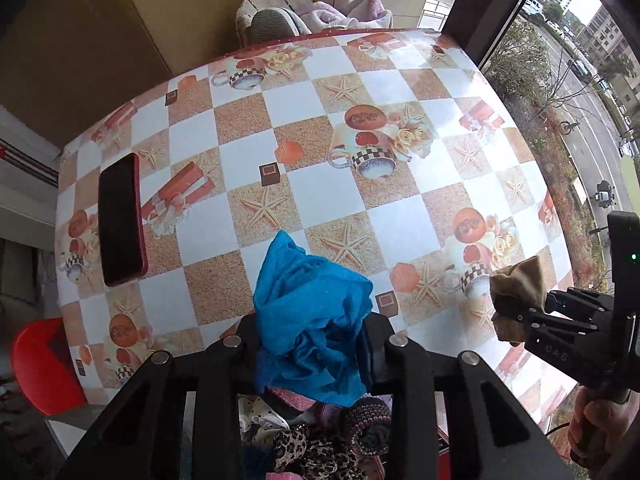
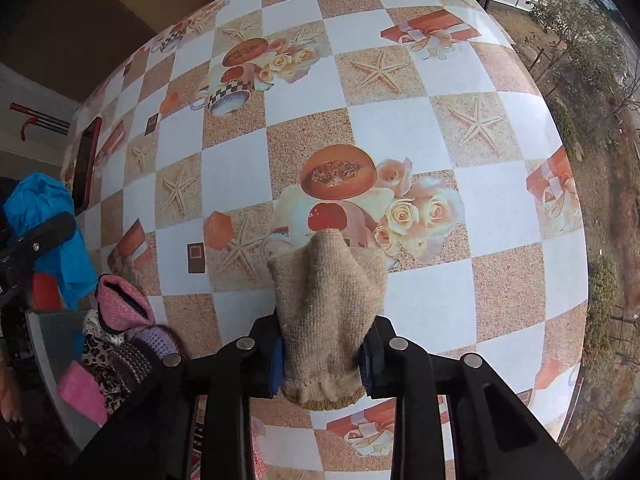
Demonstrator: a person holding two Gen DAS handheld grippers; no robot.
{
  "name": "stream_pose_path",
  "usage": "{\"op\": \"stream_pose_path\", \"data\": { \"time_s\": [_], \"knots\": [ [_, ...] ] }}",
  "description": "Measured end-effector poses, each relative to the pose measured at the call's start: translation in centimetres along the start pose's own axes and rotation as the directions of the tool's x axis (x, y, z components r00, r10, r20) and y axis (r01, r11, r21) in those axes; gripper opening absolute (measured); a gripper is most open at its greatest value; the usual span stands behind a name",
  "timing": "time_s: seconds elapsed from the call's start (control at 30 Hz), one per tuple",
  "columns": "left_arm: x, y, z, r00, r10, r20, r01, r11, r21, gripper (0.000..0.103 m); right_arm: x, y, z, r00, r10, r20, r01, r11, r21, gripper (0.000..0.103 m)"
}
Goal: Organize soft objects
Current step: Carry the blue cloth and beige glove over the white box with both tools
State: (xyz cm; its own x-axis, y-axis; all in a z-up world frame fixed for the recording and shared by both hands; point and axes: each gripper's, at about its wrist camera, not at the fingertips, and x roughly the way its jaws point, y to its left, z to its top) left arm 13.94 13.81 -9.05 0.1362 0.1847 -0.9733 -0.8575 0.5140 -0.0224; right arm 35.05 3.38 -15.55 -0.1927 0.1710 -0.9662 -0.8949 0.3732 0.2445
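blue cloth (image 1: pixel 310 320): clamped in left hand-held gripper (image 1: pixel 312 344) | beige sock (image 2: pixel 326 320): clamped in right hand-held gripper (image 2: pixel 324 356)

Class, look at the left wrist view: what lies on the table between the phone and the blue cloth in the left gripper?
Nothing: between the phone and the blue cloth, the left wrist view shows only bare printed tablecloth.

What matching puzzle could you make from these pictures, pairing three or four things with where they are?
Things:
1. blue cloth
2. beige sock
3. phone
4. leopard-print fabric

Places:
A. lying flat on the tablecloth
B. in the pile of soft things
C. clamped in the left gripper
D. clamped in the right gripper

Pairs: 1-C, 2-D, 3-A, 4-B.
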Motion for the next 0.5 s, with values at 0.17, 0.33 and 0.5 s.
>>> {"op": "stream_pose_path", "data": {
  "time_s": [0.17, 0.33, 0.5],
  "knots": [
    [-4.5, 0.9, -2.8, 0.997, -0.017, 0.071, 0.017, 1.000, 0.007, 0.037, -4.5, -1.0, -3.7, 0.998, 0.055, 0.036, -0.057, 0.998, 0.031, 0.030],
    [-7.9, 0.7, -7.6, 0.995, -0.020, 0.100, 0.013, 0.998, 0.066, 0.037, -6.1, 2.1, -4.9, 0.993, 0.086, 0.079, -0.091, 0.994, 0.068, 0.030],
    [-10.7, 0.9, -12.7, 0.993, -0.034, 0.114, 0.019, 0.992, 0.127, 0.037, -9.8, 5.1, -7.7, 0.985, 0.097, 0.143, -0.106, 0.993, 0.052, 0.030]
  ]
}}
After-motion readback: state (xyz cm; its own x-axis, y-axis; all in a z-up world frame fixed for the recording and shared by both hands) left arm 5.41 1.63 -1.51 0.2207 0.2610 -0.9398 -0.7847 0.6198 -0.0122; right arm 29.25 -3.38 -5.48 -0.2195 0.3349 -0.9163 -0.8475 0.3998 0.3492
